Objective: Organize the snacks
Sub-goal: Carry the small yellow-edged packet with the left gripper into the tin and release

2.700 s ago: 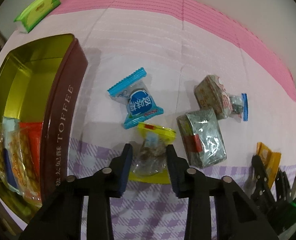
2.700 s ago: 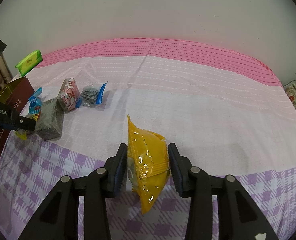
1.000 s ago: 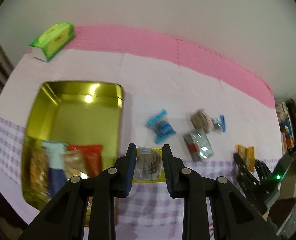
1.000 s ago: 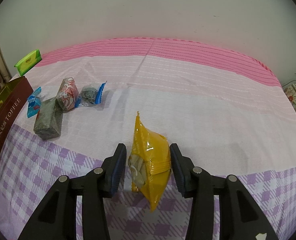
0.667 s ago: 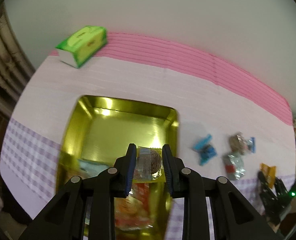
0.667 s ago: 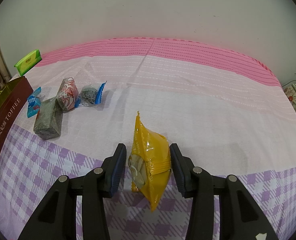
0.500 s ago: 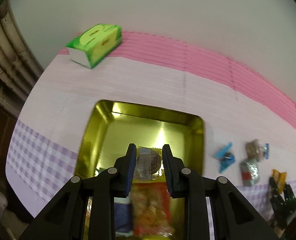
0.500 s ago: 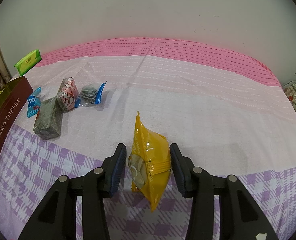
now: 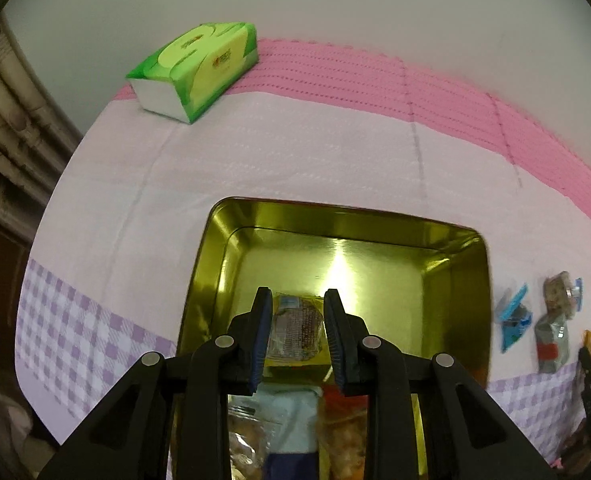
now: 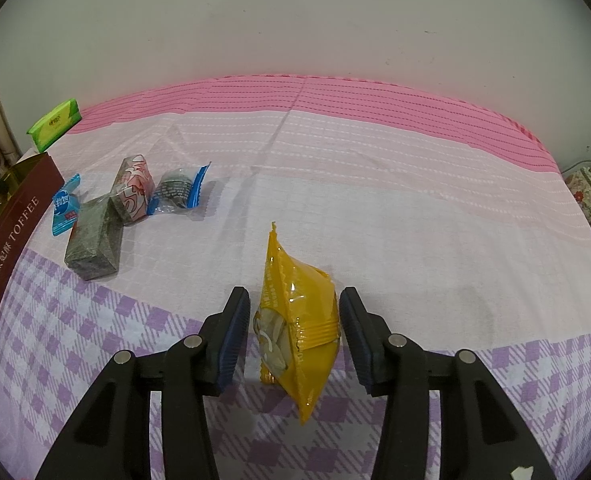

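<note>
Nearest us, our left gripper (image 9: 297,312) is clenched on a small snack with a yellow wrapper (image 9: 295,330), holding it above the open gold tin (image 9: 469,276). Below it, at the near end of the tin, lie other packets (image 9: 291,412), one pale blue and one orange-red; the far half of the tin shows bare metal.

Our right gripper (image 10: 294,322) has just been opening, and its pads stand apart from the orange packet (image 10: 295,320) between them, which stands on edge on the checked tablecloth (image 10: 415,208).

Farther left on the cloth lie a silver bar (image 10: 93,240), a pink-patterned packet (image 10: 132,188), a blue-ended sweet (image 10: 177,194) and a blue wrapped sweet (image 10: 64,208), beside the tin's brown wall. A green tissue pack (image 9: 195,68) sits at the far edge.
</note>
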Tool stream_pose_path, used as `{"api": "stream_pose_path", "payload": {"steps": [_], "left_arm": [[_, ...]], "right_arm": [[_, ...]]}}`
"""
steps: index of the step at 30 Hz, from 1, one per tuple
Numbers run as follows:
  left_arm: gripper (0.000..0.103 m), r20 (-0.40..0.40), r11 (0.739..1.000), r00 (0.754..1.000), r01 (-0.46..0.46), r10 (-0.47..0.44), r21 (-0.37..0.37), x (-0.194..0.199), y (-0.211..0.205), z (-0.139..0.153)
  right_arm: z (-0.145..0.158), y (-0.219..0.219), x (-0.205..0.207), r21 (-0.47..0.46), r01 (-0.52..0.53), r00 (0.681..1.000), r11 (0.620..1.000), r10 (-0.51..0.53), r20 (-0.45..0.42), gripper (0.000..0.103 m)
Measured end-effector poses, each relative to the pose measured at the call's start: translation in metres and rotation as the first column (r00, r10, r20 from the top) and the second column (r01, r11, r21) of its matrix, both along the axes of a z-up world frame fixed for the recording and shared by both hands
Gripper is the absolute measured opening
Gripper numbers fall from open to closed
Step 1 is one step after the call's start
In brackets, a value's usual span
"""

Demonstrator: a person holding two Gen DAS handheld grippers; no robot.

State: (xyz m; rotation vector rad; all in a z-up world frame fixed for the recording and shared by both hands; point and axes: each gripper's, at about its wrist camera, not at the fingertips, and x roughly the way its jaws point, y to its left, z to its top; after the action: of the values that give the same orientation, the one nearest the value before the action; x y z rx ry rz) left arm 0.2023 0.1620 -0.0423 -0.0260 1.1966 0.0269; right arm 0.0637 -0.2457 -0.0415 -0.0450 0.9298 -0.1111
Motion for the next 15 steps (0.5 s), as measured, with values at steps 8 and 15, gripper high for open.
{"api": "stream_pose_path", "payload": {"steps": [8, 15], "left_arm": [[0.027, -0.03, 1.0, 0.999, -0.019, 0.02, 0.014, 0.008, 0.007, -0.016], [0.028, -0.041, 0.999, 0.999, -0.013, 0.015, 0.038, 0.008, 0.005, -0.023]], "right_arm": [[-0.001, -0.003, 0.0, -0.001, 0.005, 1.0, 1.0, -0.005, -0.001, 0.047], [-0.001, -0.003, 0.0, -0.002, 0.005, 1.0, 1.0, -0.005, -0.001, 0.047]]}}
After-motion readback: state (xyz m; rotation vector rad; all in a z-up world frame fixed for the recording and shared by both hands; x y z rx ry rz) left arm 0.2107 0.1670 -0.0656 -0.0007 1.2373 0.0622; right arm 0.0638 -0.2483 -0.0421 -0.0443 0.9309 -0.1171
